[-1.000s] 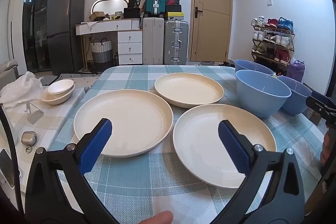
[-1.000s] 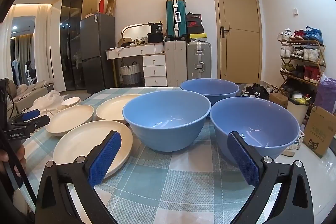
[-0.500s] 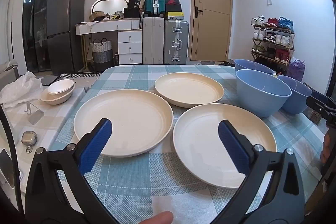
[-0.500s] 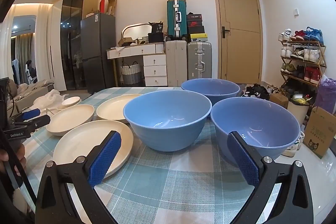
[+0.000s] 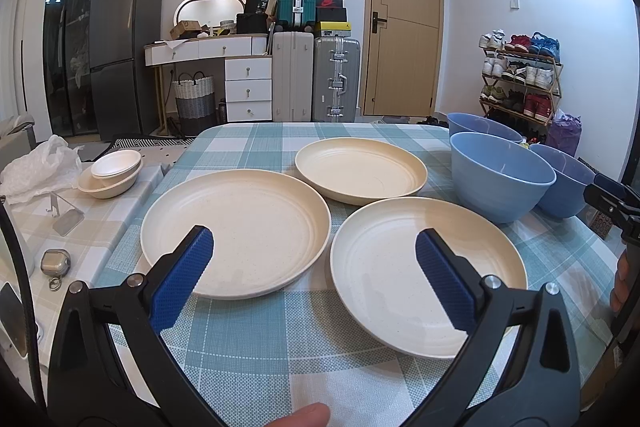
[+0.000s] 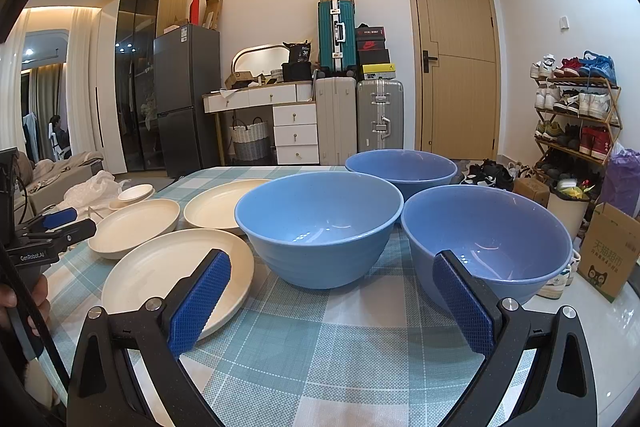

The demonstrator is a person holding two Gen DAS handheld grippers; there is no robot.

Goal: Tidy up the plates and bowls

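Observation:
Three cream plates lie apart on the checked tablecloth: a left plate (image 5: 236,227), a far plate (image 5: 361,175) and a near right plate (image 5: 416,267). Three blue bowls stand to their right: a middle bowl (image 6: 320,223), a near right bowl (image 6: 486,239) and a far bowl (image 6: 401,169). My left gripper (image 5: 314,247) is open and empty, held above the near edges of the left and near right plates. My right gripper (image 6: 332,275) is open and empty, in front of the middle and near right bowls.
A lower side table at the left holds small stacked white bowls (image 5: 112,173), a plastic bag (image 5: 38,167) and a small metal case (image 5: 55,262). The table's right edge drops off beside the near right bowl; a cardboard box (image 6: 608,251) stands on the floor there.

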